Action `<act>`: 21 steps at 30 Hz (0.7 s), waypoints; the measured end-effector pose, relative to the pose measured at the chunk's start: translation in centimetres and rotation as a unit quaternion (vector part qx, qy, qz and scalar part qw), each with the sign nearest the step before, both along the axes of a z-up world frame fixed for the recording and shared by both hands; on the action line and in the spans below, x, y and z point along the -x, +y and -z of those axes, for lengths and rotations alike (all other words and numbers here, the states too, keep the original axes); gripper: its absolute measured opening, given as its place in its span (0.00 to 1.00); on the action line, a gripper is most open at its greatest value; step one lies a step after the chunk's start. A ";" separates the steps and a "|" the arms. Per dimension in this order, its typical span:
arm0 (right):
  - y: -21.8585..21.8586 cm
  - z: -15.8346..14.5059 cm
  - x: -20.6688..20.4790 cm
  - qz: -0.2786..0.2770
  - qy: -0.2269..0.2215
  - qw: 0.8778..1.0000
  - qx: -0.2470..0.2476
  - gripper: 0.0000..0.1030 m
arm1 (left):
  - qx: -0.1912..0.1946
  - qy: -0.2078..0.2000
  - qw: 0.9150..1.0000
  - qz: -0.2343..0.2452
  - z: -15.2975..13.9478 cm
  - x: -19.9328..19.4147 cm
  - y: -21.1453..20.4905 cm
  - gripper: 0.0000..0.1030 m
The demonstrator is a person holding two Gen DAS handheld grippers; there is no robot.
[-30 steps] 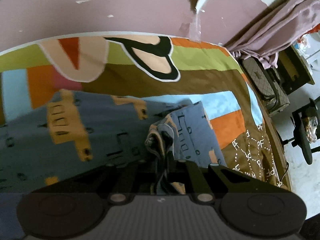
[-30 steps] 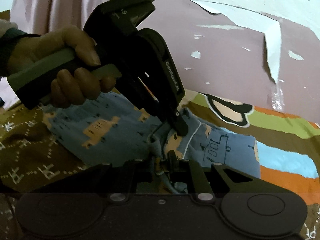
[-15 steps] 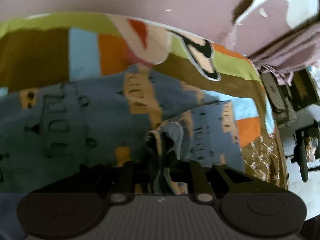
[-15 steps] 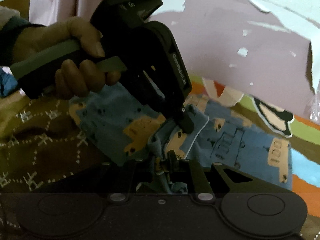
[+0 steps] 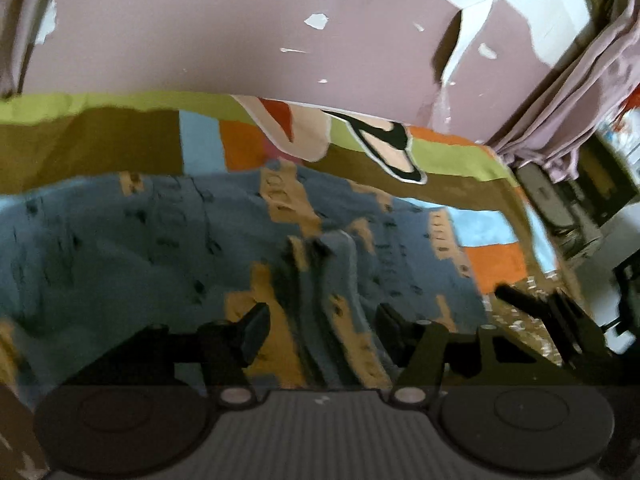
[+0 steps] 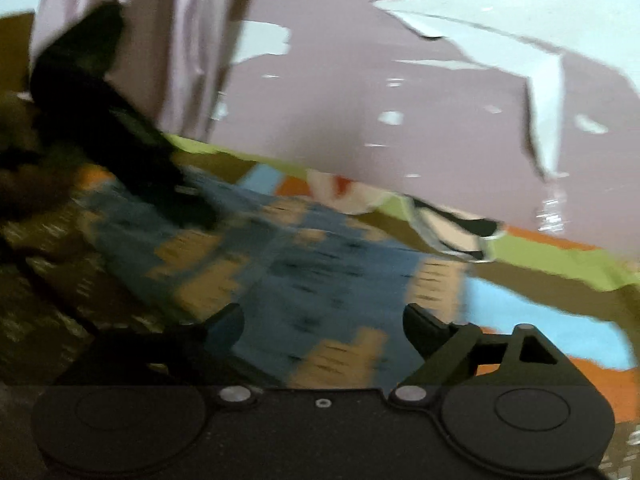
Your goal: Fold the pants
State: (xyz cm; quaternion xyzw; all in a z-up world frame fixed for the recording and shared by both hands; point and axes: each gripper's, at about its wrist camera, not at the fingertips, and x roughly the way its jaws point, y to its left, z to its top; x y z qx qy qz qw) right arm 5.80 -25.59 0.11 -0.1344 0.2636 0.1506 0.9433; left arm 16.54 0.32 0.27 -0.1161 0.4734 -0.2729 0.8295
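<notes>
The blue pants (image 5: 168,240) with tan vehicle prints lie folded on the patchwork bedspread (image 5: 100,140). In the left wrist view a raised fold ridge (image 5: 340,256) runs just ahead of my left gripper (image 5: 322,324), which is open and empty over the cloth. In the right wrist view the pants (image 6: 320,264) spread flat ahead of my right gripper (image 6: 322,320), also open and empty. The left gripper (image 6: 104,120) shows there as a dark blurred shape at the left, above the pants' left end. Both views are motion-blurred.
A pink wall with peeling paint (image 5: 240,40) rises behind the bed. A pink curtain (image 5: 580,92) and dark furniture (image 5: 560,208) stand beyond the bed's right edge. The bedspread (image 6: 540,264) extends to the right of the pants.
Both grippers were shut on a bunched pants edge and have now opened and let it go. The cloth has dropped flat onto the pants. Both grippers have drawn back.
</notes>
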 end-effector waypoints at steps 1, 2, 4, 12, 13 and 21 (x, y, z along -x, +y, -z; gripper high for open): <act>-0.7 0.0 -0.3 0.002 -0.006 1.000 0.009 0.91 | 0.005 0.001 1.000 -0.001 0.3 0.5 -0.2 0.61; -1.3 0.1 -0.8 0.002 -0.013 1.000 0.015 0.92 | 0.000 0.000 1.000 -0.001 0.5 0.8 -0.5 0.60; -1.9 0.2 -2.2 -0.001 -0.018 1.000 0.022 0.96 | -0.048 -0.003 0.999 0.002 1.2 1.2 -1.7 0.58; -0.9 1.2 -5.3 0.007 -0.011 0.999 0.033 0.98 | -0.108 -0.051 0.993 0.001 0.3 2.8 -1.6 0.70; -0.6 0.7 -4.9 0.005 -0.020 1.000 0.016 0.99 | -0.103 -0.067 0.992 -0.008 -0.4 3.4 -0.6 0.73; 4.9 0.4 -2.7 -0.034 -0.016 0.999 -0.026 0.99 | -0.130 -0.164 0.964 -0.164 -1.9 7.7 7.5 0.99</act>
